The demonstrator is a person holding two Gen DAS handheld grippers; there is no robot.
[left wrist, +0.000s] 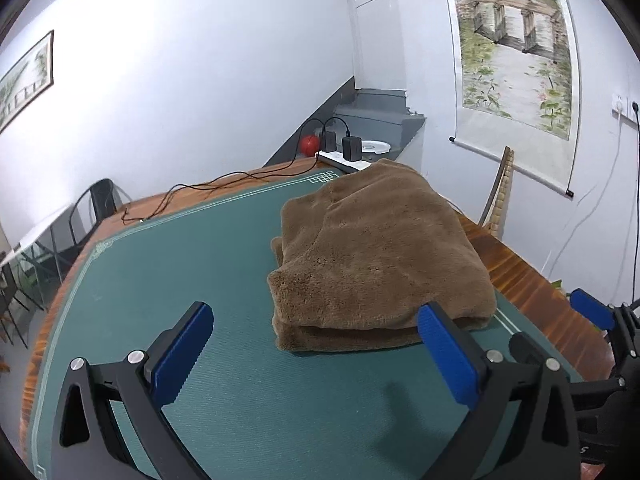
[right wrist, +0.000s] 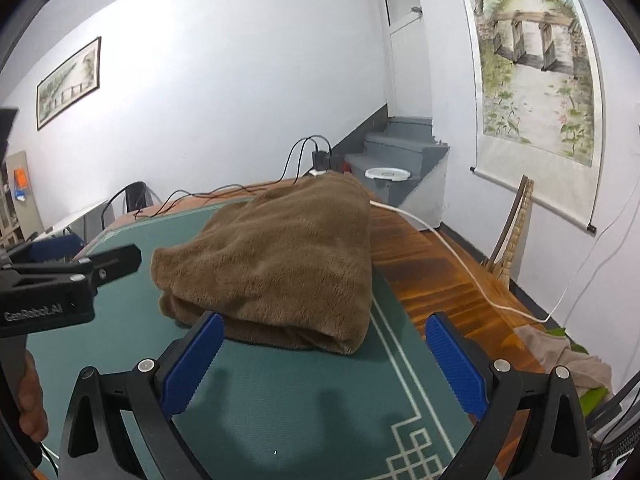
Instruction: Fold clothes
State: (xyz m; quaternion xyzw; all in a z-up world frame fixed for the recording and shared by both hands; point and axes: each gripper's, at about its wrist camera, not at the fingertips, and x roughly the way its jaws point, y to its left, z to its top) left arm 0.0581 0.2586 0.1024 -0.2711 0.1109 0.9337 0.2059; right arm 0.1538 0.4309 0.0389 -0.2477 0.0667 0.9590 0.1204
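Above green mat (left wrist: 168, 264): both grippers' jaws wide apart, empty, just short of folded brown garment (left wrist: 380, 256).

"GenRobot.AI" in pale letters, on the left tongs (right wrist: 116, 258) black body

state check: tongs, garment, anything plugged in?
left tongs: open, empty, above the mat
right tongs: open, empty, near the garment's front edge
brown fleece garment: folded into a thick stack on the green mat
chargers: plugged into the power strip
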